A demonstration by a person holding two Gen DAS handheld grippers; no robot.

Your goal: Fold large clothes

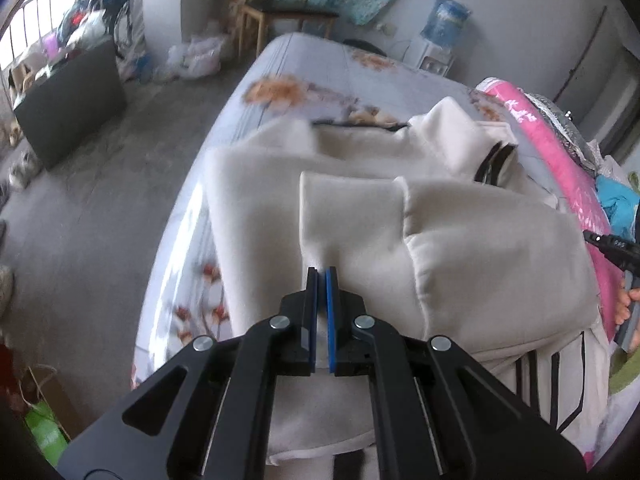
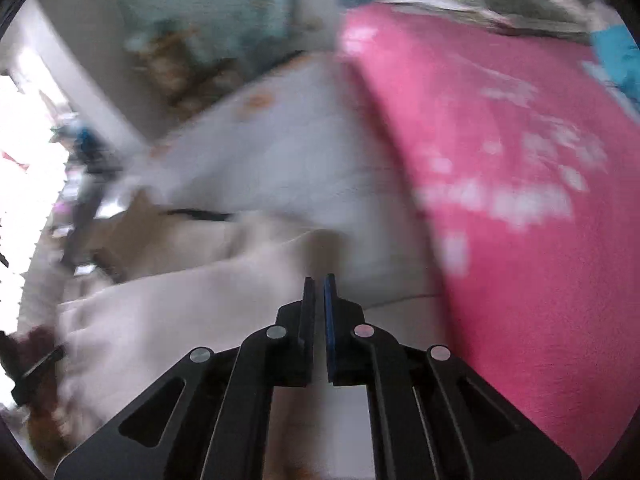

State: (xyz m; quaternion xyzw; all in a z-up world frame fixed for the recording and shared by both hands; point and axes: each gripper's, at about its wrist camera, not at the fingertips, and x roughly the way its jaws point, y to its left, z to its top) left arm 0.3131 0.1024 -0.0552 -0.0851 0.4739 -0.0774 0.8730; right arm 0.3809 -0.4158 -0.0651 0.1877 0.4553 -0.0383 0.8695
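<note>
**Cream garment pinched on the bed**

Lay spread across the floral bed (image 1: pixel 304 68), the cream garment (image 1: pixel 460 240), partly folded, one flap doubled over the middle. Left gripper (image 1: pixel 321 274) pressed together on a raised fold of that cloth, pointed steeply down. Right gripper (image 2: pixel 319 282) also pressed together, over the garment's edge (image 2: pixel 208 300), beside a pink blanket (image 2: pixel 520 220). Too blurred to tell whether cloth was caught there. Chair (image 1: pixel 280 12) and water dispenser (image 1: pixel 440 36) beyond the bed.

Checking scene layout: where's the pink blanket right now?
Right wrist view: pink blanket fills the right side, beside the cream garment on the bed.
</note>
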